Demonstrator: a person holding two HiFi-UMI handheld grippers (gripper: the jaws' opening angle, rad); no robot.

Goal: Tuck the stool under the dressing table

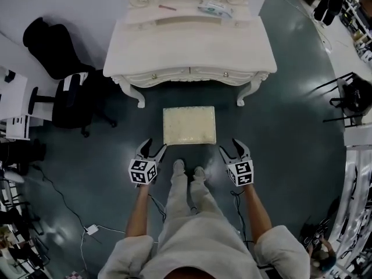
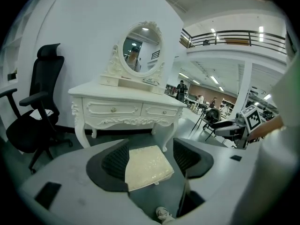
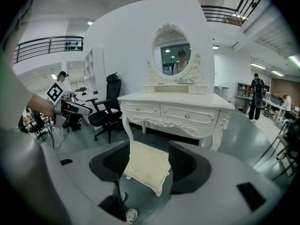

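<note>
While their jaws are standing apart and gripping nothing, the left claw (image 1: 156, 146) and right claw (image 1: 230, 146) are hovering just beside the cushioned stool's (image 1: 189, 125) near corners. Beyond the stool, the white dressing table (image 1: 186, 45) is standing clear of it. I am judging the tuck not yet begun: gripping and pushing are both remaining.

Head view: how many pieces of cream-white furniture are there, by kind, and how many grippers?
dressing table: 1
stool: 1
grippers: 2 (left gripper, right gripper)
total: 4
</note>
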